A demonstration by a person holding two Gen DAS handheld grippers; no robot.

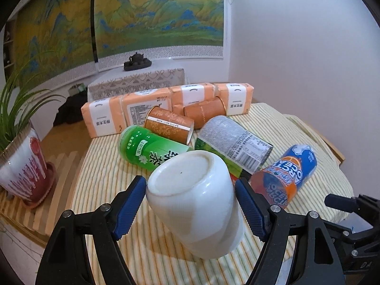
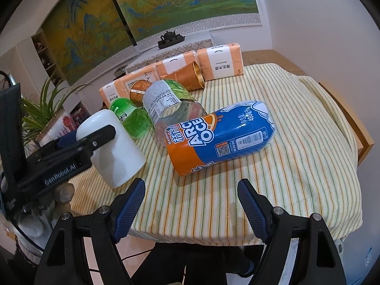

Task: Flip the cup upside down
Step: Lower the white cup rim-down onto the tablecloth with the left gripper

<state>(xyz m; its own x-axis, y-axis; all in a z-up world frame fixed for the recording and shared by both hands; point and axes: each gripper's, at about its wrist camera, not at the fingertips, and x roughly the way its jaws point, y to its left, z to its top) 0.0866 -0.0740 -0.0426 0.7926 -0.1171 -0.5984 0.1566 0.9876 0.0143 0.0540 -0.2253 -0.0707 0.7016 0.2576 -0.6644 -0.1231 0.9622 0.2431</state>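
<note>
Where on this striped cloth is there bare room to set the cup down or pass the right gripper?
Bare cloth runs along the near edge between the white cup and the blue-orange bottle, and over the right side. The back is crowded: green bottle, clear bottle, orange cans, tissue packs.

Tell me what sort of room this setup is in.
Probably a home living or tea room: a landscape scroll painting hangs on the wall, a dark teapot set sits on a lace-covered table, and a potted plant stands beside the striped tablecloth.
</note>
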